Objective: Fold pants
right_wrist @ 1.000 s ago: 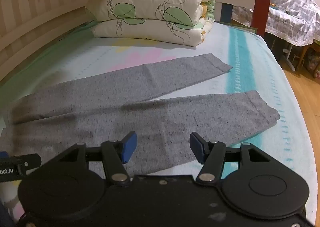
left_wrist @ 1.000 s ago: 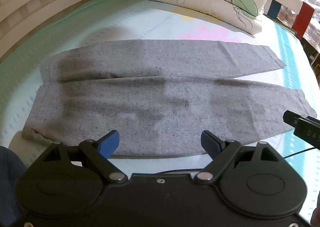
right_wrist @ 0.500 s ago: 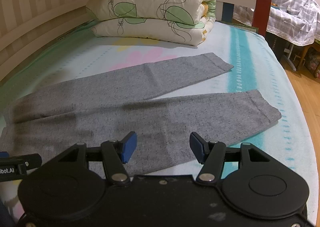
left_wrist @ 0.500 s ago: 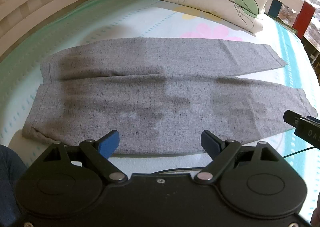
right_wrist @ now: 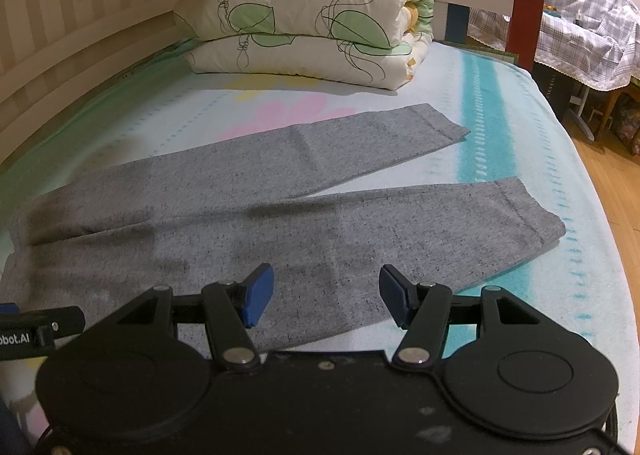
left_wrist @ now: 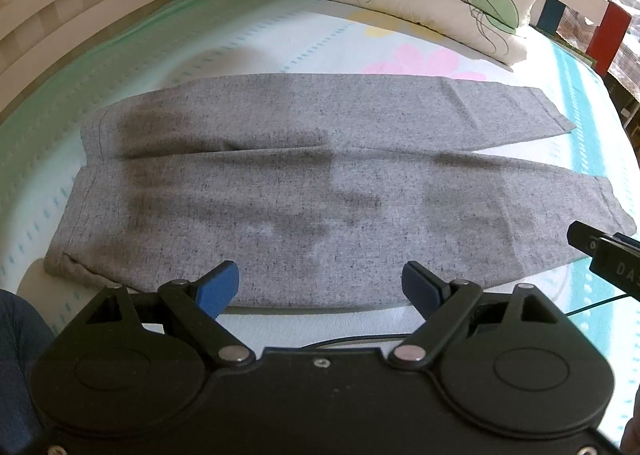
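Grey pants [left_wrist: 288, 183] lie flat on the bed, waistband at the left, both legs stretching right and spread slightly apart at the cuffs. They also show in the right wrist view [right_wrist: 304, 215]. My left gripper [left_wrist: 318, 287] is open and empty, hovering over the pants' near edge by the seat. My right gripper [right_wrist: 326, 295] is open and empty above the near leg, short of its cuff [right_wrist: 532, 215]. Part of the right gripper's body [left_wrist: 608, 259] shows at the left wrist view's right edge.
A folded quilt with green leaf print [right_wrist: 308, 27] lies at the head of the bed [right_wrist: 520, 123]. A striped wooden side rail [left_wrist: 80, 15] runs along the far side. The bed's right edge drops to a wooden floor [right_wrist: 616, 175].
Both grippers have drawn back and risen slightly, so the pants sit a little farther ahead in both views. The jaws stay open and the pants have not moved.
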`<act>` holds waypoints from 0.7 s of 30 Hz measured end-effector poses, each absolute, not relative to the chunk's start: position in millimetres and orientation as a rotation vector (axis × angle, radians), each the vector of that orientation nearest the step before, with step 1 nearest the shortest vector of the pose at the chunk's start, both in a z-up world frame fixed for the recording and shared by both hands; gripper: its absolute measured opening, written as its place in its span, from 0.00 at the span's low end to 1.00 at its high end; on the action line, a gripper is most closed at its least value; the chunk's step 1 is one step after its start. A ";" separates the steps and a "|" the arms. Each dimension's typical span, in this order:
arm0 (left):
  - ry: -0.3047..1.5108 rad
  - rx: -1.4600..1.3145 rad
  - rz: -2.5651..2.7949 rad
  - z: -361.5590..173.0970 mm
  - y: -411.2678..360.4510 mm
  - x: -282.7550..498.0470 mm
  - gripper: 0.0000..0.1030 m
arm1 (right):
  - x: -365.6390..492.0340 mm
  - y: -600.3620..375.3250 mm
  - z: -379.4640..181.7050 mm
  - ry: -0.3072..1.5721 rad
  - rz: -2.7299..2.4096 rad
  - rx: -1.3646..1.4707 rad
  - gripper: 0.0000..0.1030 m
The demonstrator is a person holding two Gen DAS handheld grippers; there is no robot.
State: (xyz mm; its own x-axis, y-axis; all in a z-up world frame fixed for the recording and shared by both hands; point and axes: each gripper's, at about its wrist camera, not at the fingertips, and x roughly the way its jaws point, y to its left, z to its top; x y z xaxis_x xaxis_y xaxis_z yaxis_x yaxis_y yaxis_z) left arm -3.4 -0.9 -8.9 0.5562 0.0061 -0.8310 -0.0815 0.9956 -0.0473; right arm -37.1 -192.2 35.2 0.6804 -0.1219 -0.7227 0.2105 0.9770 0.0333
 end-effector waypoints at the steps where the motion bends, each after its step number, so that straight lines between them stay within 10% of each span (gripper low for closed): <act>1: 0.981 -0.082 0.051 -9.1 -1.0 -3.6 0.86 | -37.2 -192.6 34.7 0.802 -0.186 0.120 0.60; 21: 0.990 -0.077 0.056 -9.8 -1.2 -1.3 0.86 | -36.7 -193.9 35.7 0.810 -0.180 0.128 0.60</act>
State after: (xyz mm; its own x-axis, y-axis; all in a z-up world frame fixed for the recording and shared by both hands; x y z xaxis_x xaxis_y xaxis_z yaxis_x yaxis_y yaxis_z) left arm -1.3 -1.2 -9.8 0.5473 0.0123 -0.8368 -0.0823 0.9958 -0.0392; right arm -36.7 -193.9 35.7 0.6757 -0.1108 -0.7288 0.2083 0.9770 0.0447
